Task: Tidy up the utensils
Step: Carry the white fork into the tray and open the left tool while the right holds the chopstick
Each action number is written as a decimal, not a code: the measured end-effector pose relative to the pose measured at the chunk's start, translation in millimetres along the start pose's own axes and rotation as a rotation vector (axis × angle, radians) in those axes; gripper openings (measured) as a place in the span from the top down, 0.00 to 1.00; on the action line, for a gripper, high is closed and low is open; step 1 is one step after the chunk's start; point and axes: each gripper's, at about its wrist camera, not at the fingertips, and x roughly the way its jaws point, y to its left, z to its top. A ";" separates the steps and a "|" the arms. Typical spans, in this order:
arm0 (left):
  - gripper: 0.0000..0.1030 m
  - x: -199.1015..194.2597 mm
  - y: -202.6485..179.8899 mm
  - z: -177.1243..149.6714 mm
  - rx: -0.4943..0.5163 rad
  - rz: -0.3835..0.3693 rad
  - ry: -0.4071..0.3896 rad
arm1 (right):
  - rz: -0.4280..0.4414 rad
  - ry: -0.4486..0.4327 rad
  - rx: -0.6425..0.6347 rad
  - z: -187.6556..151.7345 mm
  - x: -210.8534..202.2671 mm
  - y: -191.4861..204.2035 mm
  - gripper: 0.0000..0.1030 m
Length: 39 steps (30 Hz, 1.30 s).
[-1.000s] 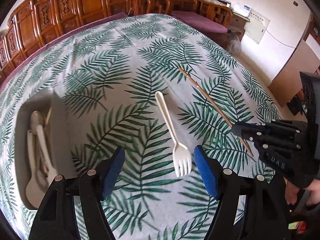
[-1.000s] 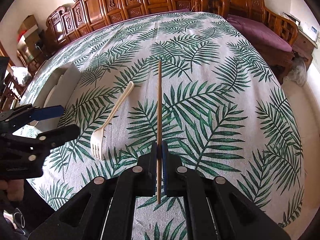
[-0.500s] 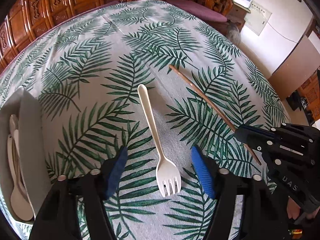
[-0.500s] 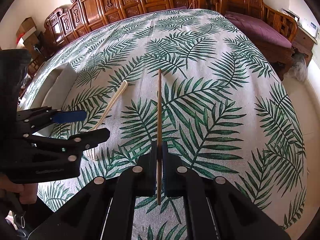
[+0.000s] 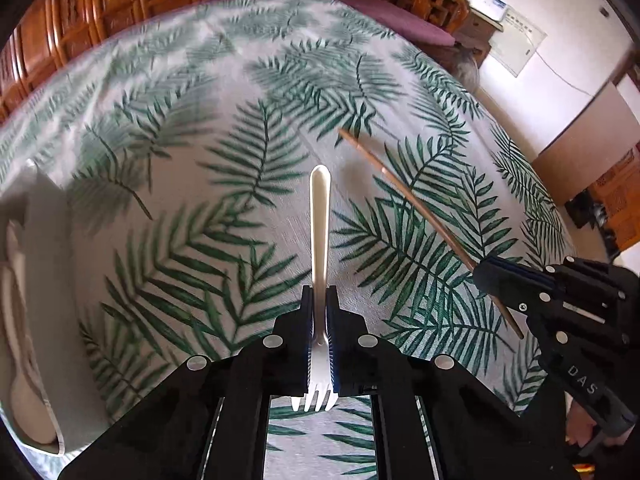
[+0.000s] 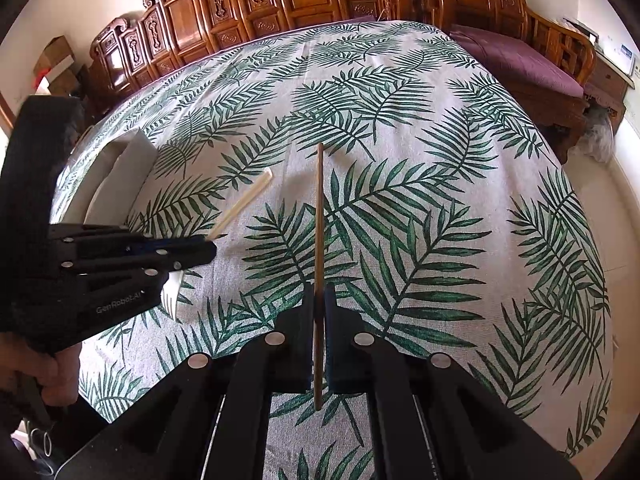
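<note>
A white plastic fork (image 5: 320, 216) points away from me, its tines toward the camera, and my left gripper (image 5: 319, 300) is shut on its neck. In the right wrist view its handle (image 6: 244, 202) sticks out of that gripper (image 6: 200, 249). A thin brown chopstick (image 6: 319, 216) is clamped in my shut right gripper (image 6: 319, 300), its far end over the leaf-print cloth. From the left wrist camera the chopstick (image 5: 404, 196) runs diagonally into the right gripper (image 5: 486, 272). A white tray (image 5: 40, 248) at the left edge holds white spoons.
The tray (image 6: 120, 160) also shows at the left in the right wrist view. Carved wooden chairs (image 6: 248, 4) line the table's far side, and a purple-cushioned bench (image 6: 524, 60) stands at the back right. A hand (image 6: 60, 376) grips the left tool.
My left gripper came down over the fork and its jaws closed on the neck, turning the fork on edge. The right gripper kept still with the chopstick.
</note>
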 end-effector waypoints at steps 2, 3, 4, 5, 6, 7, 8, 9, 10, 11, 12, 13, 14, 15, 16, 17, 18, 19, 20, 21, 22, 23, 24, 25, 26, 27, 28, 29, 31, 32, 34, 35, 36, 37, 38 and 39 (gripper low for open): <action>0.95 -7.4 -0.6 -0.5 0.011 0.009 -0.018 | 0.006 -0.001 -0.005 0.2 -1.3 3.1 0.94; 0.95 -10.9 -0.1 -0.4 0.015 0.015 -0.026 | 0.010 0.000 -0.008 0.7 -2.0 5.1 0.94; 0.95 -13.4 0.7 0.0 0.017 0.020 -0.033 | 0.015 -0.001 -0.016 1.5 -3.4 8.4 0.95; 0.95 -17.7 2.3 0.2 0.018 0.026 -0.044 | 0.015 -0.005 -0.026 2.5 -5.5 11.9 0.95; 0.95 -22.1 4.9 0.3 0.019 0.032 -0.055 | 0.015 -0.009 -0.035 3.3 -7.4 15.4 0.95; 0.95 -26.7 8.1 0.6 0.016 0.035 -0.065 | 0.016 -0.013 -0.040 4.2 -8.9 17.7 0.95; 0.95 -31.8 12.2 0.8 0.010 0.036 -0.075 | 0.016 -0.016 -0.048 5.2 -10.6 20.4 0.95; 0.95 -35.4 15.4 1.1 0.003 0.037 -0.082 | 0.013 -0.021 -0.060 6.6 -12.7 24.7 0.95; 0.95 -40.6 20.2 1.4 -0.008 0.037 -0.092 | 0.009 -0.024 -0.067 8.0 -14.2 27.1 0.95; 0.95 -45.6 25.3 1.2 -0.017 0.040 -0.101 | 0.007 -0.028 -0.073 9.3 -15.9 29.4 0.95; 0.95 -48.7 29.7 0.4 -0.023 0.042 -0.108 | 0.008 -0.031 -0.076 10.9 -17.5 31.4 0.95; 0.95 -53.9 35.1 0.0 -0.031 0.045 -0.117 | 0.008 -0.034 -0.079 12.1 -19.1 33.5 0.95; 0.95 -58.8 40.9 -0.8 -0.039 0.046 -0.124 | 0.008 -0.039 -0.083 14.2 -21.2 36.9 0.95; 0.95 -63.5 45.9 -1.4 -0.046 0.047 -0.128 | 0.009 -0.043 -0.086 16.0 -22.7 39.3 0.95; 0.95 -69.1 51.6 -2.0 -0.055 0.049 -0.136 | 0.011 -0.048 -0.090 17.9 -24.5 42.5 0.95; 0.95 -75.5 57.9 -3.2 -0.065 0.051 -0.146 | 0.013 -0.051 -0.093 19.3 -25.7 44.7 0.95; 0.95 -80.5 62.5 -4.4 -0.069 0.054 -0.152 | 0.016 -0.055 -0.098 21.4 -27.2 49.2 0.95; 0.95 -85.6 67.4 -5.3 -0.074 0.059 -0.159 | 0.018 -0.058 -0.102 23.1 -28.0 52.5 0.95; 0.95 -90.6 72.3 -6.4 -0.078 0.064 -0.165 | 0.021 -0.061 -0.109 25.0 -28.8 57.7 0.95; 0.95 -97.1 79.2 -7.7 -0.085 0.071 -0.175 | 0.024 -0.064 -0.114 26.3 -29.3 61.6 0.95; 0.95 -101.0 84.2 -8.8 -0.090 0.076 -0.181 | 0.027 -0.066 -0.118 27.7 -29.2 65.6 0.95; 0.95 -105.3 89.5 -10.1 -0.098 0.083 -0.187 | 0.030 -0.067 -0.121 28.6 -29.3 69.2 0.95; 0.95 -108.3 93.5 -11.2 -0.103 0.088 -0.192 | 0.036 -0.069 -0.128 30.4 -28.9 75.0 0.95; 0.95 -111.9 98.1 -12.6 -0.107 0.094 -0.197 | 0.039 -0.070 -0.132 31.2 -29.0 79.0 0.95; 0.95 -114.2 100.4 -13.6 -0.108 0.099 -0.200 | 0.044 -0.071 -0.138 32.4 -29.2 83.7 0.95; 0.95 -117.9 105.0 -15.4 -0.112 0.106 -0.205 | 0.050 -0.073 -0.146 33.9 -29.4 90.1 0.95; 0.94 -119.5 108.1 -16.1 -0.114 0.108 -0.208 | 0.054 -0.074 -0.152 34.8 -29.7 94.2 0.95; 0.95 -121.8 111.3 -17.4 -0.117 0.111 -0.211 | 0.059 -0.075 -0.160 36.2 -30.1 100.3 0.95; 0.94 -126.1 118.2 -20.0 -0.128 0.120 -0.217 | 0.067 -0.077 -0.173 38.1 -31.1 108.7 0.95; 0.94 -127.2 120.0 -21.4 -0.132 0.124 -0.219 | 0.072 -0.078 -0.181 39.9 -31.7 114.3 0.95; 0.94 -129.4 128.0 -24.7 -0.148 0.130 -0.223 | 0.080 -0.080 -0.195 42.7 -32.5 122.9 0.95; 0.94 -130.0 132.3 -26.4 -0.156 0.132 -0.224 | 0.083 -0.081 -0.201 43.9 -32.5 126.2 0.95; 0.94 -130.4 135.1 -28.6 -0.162 0.135 -0.224 | 0.087 -0.083 -0.211 45.9 -32.9 132.5 0.95; 0.94 -130.0 139.2 -30.1 -0.169 0.139 -0.222 | 0.090 -0.084 -0.217 47.0 -33.4 136.2 0.95; 0.94 -129.4 144.0 -31.5 -0.176 0.145 -0.219 | 0.093 -0.085 -0.222 48.3 -33.9 140.2 0.95; 0.94 -128.3 147.7 -32.6 -0.182 0.147 -0.217 | 0.097 -0.087 -0.229 49.6 -34.3 145.3 0.95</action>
